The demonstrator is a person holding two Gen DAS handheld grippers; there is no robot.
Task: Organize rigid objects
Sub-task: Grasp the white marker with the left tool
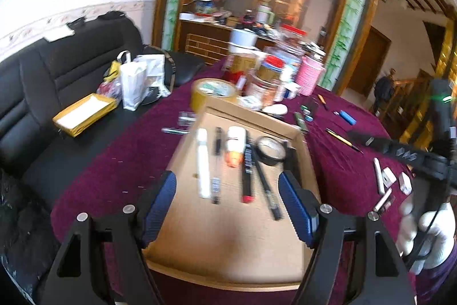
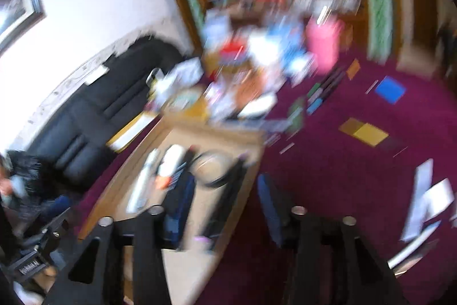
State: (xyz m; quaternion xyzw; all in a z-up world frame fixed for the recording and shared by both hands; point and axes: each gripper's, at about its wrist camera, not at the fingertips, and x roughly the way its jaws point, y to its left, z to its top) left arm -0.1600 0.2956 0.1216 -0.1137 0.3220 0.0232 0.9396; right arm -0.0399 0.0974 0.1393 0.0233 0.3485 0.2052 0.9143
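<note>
I can't read any text from here: the labels on the jars (image 1: pixel 265 70) at twelve o'clock on the bench (image 1: pixel 337 162) are blurred, and the right wrist view is smeared.

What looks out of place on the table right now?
Several small items still lie loose on the purple tablecloth outside the cardboard tray: a blue lighter, a yellow pen and white pieces at right. Items inside the tray lie in rough rows. Right wrist view is too blurred to judge.
</note>
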